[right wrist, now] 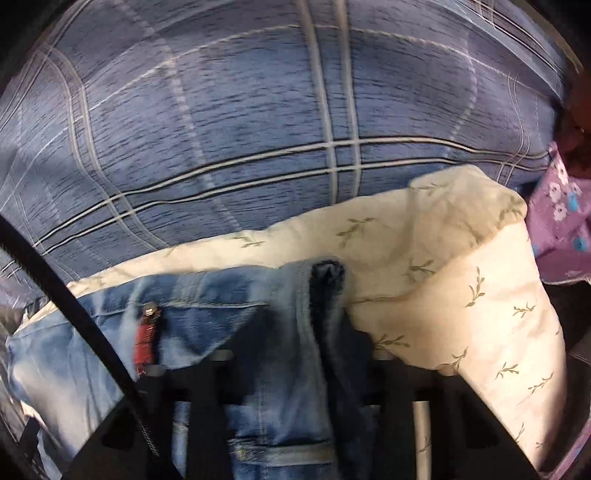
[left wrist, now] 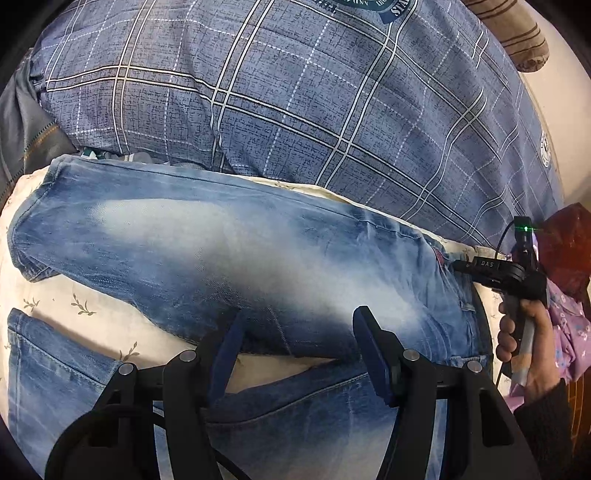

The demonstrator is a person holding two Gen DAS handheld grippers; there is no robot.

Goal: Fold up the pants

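Note:
Faded blue jeans (left wrist: 221,236) lie spread across a cream leaf-print sheet (left wrist: 55,302), one leg running left, the other (left wrist: 55,369) at the bottom of the left wrist view. My left gripper (left wrist: 299,343) stands open over the inner edge of the upper leg, its pads apart and the denim flat between them. At the right, a hand (left wrist: 524,343) holds my right gripper (left wrist: 460,266) at the waistband. The blurred right wrist view shows this gripper (right wrist: 308,325) shut on a bunched fold of the waistband (right wrist: 325,273), beside a red tab (right wrist: 146,336).
A blue plaid duvet (left wrist: 295,92) rises just behind the jeans. A brown striped pillow (left wrist: 517,33) lies far right. Purple floral cloth (left wrist: 569,321) and a dark red bag (left wrist: 565,243) sit at the right edge, and a grey garment (left wrist: 22,122) at the left.

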